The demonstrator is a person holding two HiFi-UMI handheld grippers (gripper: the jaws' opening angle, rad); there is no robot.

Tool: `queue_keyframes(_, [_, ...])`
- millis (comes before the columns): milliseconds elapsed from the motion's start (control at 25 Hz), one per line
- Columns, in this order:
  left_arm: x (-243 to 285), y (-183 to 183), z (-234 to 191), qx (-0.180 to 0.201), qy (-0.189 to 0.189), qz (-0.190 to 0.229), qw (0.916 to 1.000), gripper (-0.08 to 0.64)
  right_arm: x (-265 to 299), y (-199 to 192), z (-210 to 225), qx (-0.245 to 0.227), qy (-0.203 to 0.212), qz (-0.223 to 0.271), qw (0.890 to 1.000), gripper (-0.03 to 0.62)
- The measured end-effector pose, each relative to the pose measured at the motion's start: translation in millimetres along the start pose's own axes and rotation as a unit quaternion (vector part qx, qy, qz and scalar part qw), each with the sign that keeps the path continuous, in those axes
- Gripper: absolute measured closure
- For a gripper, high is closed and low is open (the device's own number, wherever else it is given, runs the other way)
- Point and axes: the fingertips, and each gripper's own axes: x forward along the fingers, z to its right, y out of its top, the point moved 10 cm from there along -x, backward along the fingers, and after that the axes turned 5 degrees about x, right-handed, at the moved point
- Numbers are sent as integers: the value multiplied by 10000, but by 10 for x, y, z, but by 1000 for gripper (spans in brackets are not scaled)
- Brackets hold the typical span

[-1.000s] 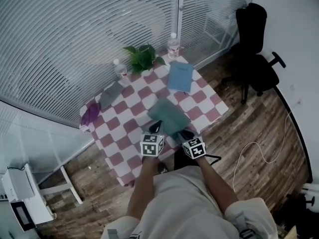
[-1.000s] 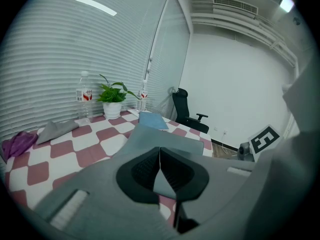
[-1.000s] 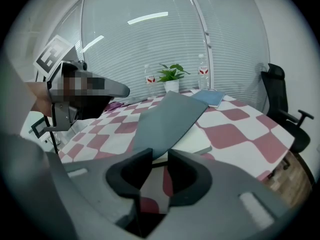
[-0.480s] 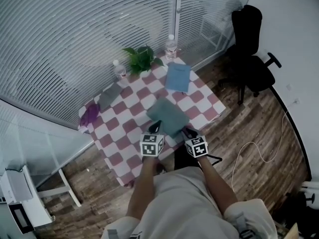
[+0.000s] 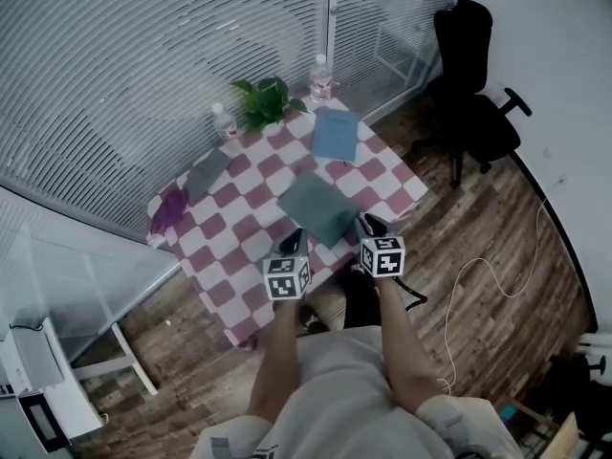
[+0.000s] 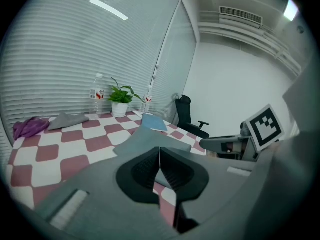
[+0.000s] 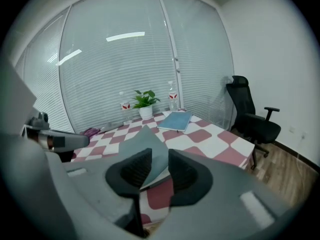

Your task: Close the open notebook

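A dark teal notebook lies flat with its cover up near the front edge of the checkered table. My left gripper hovers at its near left corner with the jaws shut and nothing in them. In the left gripper view the notebook lies just beyond the closed left gripper. My right gripper hangs by the notebook's right corner. Its jaws have just been opening and stand apart. The right gripper view shows the notebook past the right gripper, with nothing pinched.
A blue notebook lies at the table's far right. A potted plant and two water bottles stand along the back. A grey cloth and a purple cloth lie left. A black office chair stands right.
My right gripper has risen and shifted right, away from the teal notebook's edge. The left gripper has drifted slightly. The notebook lies where it was.
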Motion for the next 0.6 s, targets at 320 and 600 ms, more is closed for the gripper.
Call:
queue_keyframes(320, [-133,79,280,117,58,115,9998,552,-165,-112,-244,-5,614,40,9981,483])
queue_keyframes(600, [-324,171,585,-380,841,403,9949,552,-384,38,-10,-725,1113,-111,9911,483])
